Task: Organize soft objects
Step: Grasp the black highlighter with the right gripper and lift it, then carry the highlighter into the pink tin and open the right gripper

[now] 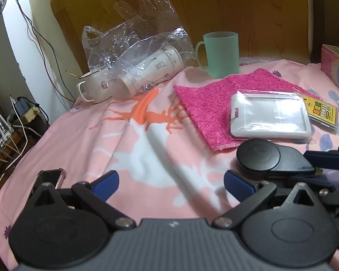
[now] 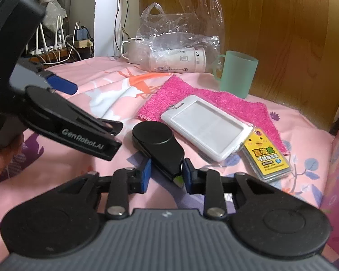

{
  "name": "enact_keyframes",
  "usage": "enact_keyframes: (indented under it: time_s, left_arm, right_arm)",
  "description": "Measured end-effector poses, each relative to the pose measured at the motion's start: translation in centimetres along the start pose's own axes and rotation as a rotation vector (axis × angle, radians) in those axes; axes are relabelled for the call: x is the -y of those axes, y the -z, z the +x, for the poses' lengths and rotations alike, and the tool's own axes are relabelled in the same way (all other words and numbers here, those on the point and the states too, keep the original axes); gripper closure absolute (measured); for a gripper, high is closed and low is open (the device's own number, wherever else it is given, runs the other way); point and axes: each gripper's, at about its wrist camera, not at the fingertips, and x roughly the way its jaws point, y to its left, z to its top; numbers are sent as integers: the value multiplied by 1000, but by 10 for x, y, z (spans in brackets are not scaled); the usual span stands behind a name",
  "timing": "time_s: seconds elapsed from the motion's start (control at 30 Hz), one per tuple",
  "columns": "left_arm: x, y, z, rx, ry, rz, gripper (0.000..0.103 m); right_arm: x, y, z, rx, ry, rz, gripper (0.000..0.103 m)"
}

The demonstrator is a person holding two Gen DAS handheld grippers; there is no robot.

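Note:
A pink fluffy towel (image 1: 214,103) (image 2: 192,94) lies flat on the pink bedsheet (image 1: 79,140), with a white card holder in clear wrap (image 1: 269,115) (image 2: 203,126) on top of it. A crumpled clear plastic bag (image 1: 135,43) (image 2: 180,36) lies at the back over a white paper cup (image 1: 153,72) (image 2: 180,62). My left gripper (image 1: 170,184) is open and empty above the sheet. My right gripper (image 2: 166,176) is shut on the narrow end of a black round-headed clip-like object (image 2: 158,142) (image 1: 269,157) that rests beside the towel.
A green mug (image 1: 221,54) (image 2: 237,76) stands behind the towel. A white enamel mug (image 1: 95,88) sits by the bag. A yellow card pack (image 2: 266,158) lies right of the card holder. A phone (image 1: 49,178) lies at the near left. A pink box (image 1: 336,67) stands right. Cables hang off the bed's left.

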Motion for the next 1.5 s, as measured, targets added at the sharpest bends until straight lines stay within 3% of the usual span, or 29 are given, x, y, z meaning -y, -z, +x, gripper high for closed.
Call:
enact_keyframes:
  time_s: [0.33, 0.9, 1.1, 1.17, 1.33, 1.5]
  left_arm:
    - [12, -1, -2, -13, -4, 20, 1]
    - [15, 0, 0, -23, 0, 21, 1]
    - [14, 0, 0, -25, 7, 16, 1]
    - [7, -1, -3, -32, 62, -27, 1]
    - [-28, -7, -16, -39, 321, -199, 6]
    - [-36, -11, -10, -68, 542, -281, 7]
  right_arm:
    - [1, 4, -6, 3, 18, 35, 73]
    - [-5, 20, -30, 8, -42, 109, 76]
    - [-3, 20, -29, 7, -61, 115, 70]
    - [-4, 19, -28, 5, -65, 102, 64]
    - [-6, 14, -22, -8, -55, 65, 51]
    - [-3, 5, -9, -10, -65, 84, 50]
